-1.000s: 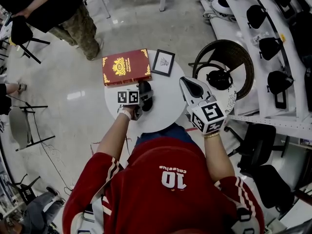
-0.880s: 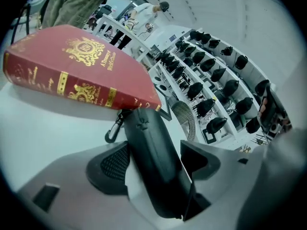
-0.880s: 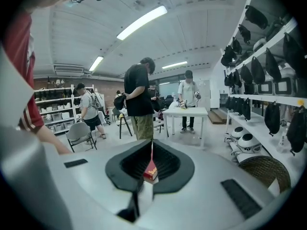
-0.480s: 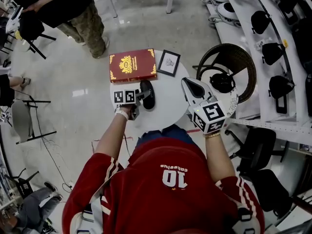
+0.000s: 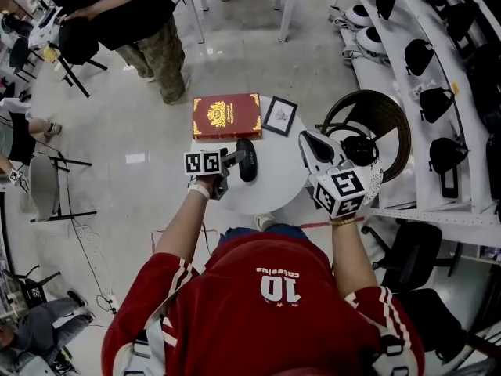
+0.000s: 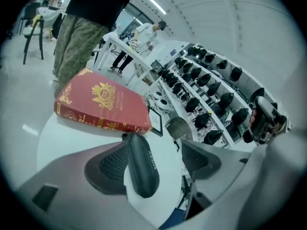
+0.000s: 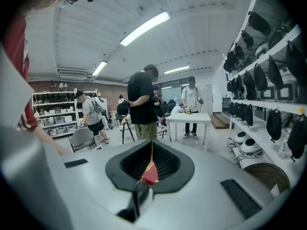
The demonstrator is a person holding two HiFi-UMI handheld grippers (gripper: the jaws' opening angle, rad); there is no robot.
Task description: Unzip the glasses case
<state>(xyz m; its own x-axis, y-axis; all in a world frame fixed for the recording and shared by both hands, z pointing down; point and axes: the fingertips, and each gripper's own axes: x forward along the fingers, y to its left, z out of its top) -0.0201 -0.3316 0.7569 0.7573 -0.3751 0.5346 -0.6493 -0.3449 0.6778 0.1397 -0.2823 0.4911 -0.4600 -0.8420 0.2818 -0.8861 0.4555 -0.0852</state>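
The black glasses case lies on the round white table, zipped as far as I can see. My left gripper hovers at its left side, jaws wide open and clear of it. In the left gripper view the case shows below and between the two pads, resting on the table and not pressed by either. My right gripper hangs over the table's right edge, apart from the case. In the right gripper view its jaws are shut with nothing held.
A red and gold book and a small framed picture lie at the table's far side. A wicker chair stands right of the table, shelves of black headsets beyond. A person stands at the far left.
The left gripper has let go of the case, widened its jaws and lifted away to the case's left. The right gripper has also risen a little, still shut.
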